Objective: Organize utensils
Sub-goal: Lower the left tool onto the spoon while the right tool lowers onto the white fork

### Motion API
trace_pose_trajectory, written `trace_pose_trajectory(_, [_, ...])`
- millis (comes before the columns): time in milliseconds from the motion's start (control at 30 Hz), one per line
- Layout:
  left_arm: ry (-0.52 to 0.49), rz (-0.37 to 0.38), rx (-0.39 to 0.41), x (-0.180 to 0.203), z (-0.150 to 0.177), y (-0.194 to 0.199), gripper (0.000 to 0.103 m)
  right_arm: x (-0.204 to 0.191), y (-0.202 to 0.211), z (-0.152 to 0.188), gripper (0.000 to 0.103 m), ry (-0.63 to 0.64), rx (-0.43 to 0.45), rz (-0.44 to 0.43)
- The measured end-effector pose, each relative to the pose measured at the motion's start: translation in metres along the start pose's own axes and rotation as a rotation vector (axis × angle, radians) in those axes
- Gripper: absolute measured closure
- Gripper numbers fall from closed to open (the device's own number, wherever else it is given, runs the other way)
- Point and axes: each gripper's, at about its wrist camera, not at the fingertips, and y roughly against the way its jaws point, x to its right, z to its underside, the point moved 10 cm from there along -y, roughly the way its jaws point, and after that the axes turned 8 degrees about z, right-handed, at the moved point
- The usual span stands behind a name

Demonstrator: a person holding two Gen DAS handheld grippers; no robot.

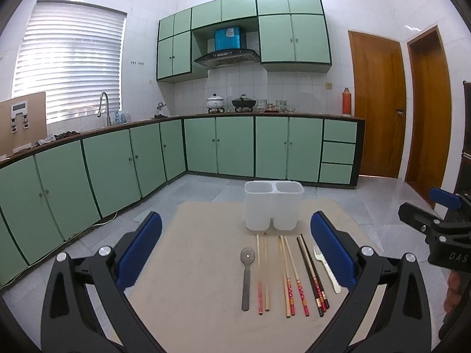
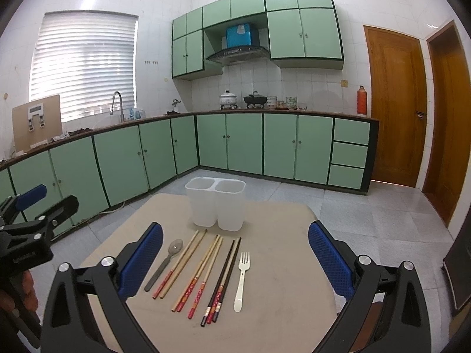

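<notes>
Left wrist view first: the left gripper (image 1: pixel 235 247) hangs above the near edge of the bench (image 1: pixel 188 294), fingers spread wide with nothing between them. Right gripper (image 2: pixel 235 253), same story, wide open and empty.

Everything to be sorted lies flat in a row on the bench: spoon (image 1: pixel 246 276) at the left end, then a pale pair of chopsticks (image 1: pixel 262 270), a second pale pair with red ends (image 1: pixel 290 276), a dark pair (image 1: pixel 312 276), and the white fork (image 1: pixel 326 269) at the right end. Just behind the row stands the two-cup holder (image 1: pixel 273 207), both cups looking empty.

Here's what matters: every piece points its long axis away from the grippers, toward the holder, handles nearest. So either gripper's fingers would have to close across a shaft, not along it. The spoon sits closer to the left gripper's side; the fork lies nearer the middle of the right gripper's reach (image 2: pixel 241 279). No piece is picked up yet; the sorting looks unstarted.
</notes>
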Motion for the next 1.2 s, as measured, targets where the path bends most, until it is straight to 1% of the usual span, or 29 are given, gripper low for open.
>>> trace_pose_trajectory(100, [0.013,-0.010,-0.022,-0.009,0.003,-0.011,0.005,0.003,-0.015,0.003,0.006,0.021,-0.034,0.020])
trace_pose_trajectory(200, [0.025,-0.019,-0.057,-0.022,0.005,-0.026,0.005,0.003,-0.032,0.007,0.006,0.031,-0.082,0.017])
trace_pose_trajectory(433, [0.031,-0.040,-0.134,-0.047,0.007,-0.075,0.005,0.006,-0.082,0.013,0.006,0.034,-0.201,0.013])
trace_pose_trajectory(500, [0.019,-0.054,-0.158,-0.050,0.012,-0.091,0.005,0.004,-0.097,0.015,0.008,0.043,-0.226,0.008])
trace_pose_trajectory(600, [0.004,-0.051,-0.209,-0.049,0.022,-0.116,0.005,0.001,-0.120,0.022,0.013,0.060,-0.263,0.006])
trace_pose_trajectory(667, [-0.011,-0.043,-0.254,-0.048,0.032,-0.135,0.005,-0.001,-0.139,0.030,0.017,0.070,-0.306,0.000])
trace_pose_trajectory(700, [-0.018,-0.034,-0.277,-0.046,0.036,-0.144,0.005,-0.002,-0.147,0.034,0.019,0.072,-0.333,-0.003])
trace_pose_trajectory(733, [-0.025,-0.025,-0.301,-0.044,0.042,-0.152,0.005,-0.003,-0.160,0.042,0.023,0.069,-0.374,-0.013])
trace_pose_trajectory(767, [-0.030,-0.014,-0.340,-0.043,0.049,-0.165,0.005,-0.005,-0.167,0.046,0.025,0.064,-0.404,-0.024])
trace_pose_trajectory(800, [-0.030,-0.008,-0.366,-0.042,0.056,-0.172,0.005,-0.006,-0.172,0.051,0.027,0.060,-0.430,-0.034])
trace_pose_trajectory(867, [-0.019,0.010,-0.415,-0.040,0.068,-0.189,0.005,-0.010,-0.189,0.065,0.034,0.048,-0.500,-0.052])
trace_pose_trajectory(967, [-0.003,0.015,-0.476,-0.040,0.087,-0.212,0.005,-0.010,-0.208,0.084,0.042,0.038,-0.571,-0.060])
trace_pose_trajectory(1033, [0.005,0.014,-0.507,-0.040,0.097,-0.225,0.005,-0.008,-0.217,0.093,0.045,0.037,-0.606,-0.051])
trace_pose_trajectory(1200, [0.006,0.025,-0.555,-0.036,0.114,-0.248,0.005,-0.006,-0.238,0.113,0.049,0.025,-0.679,-0.050])
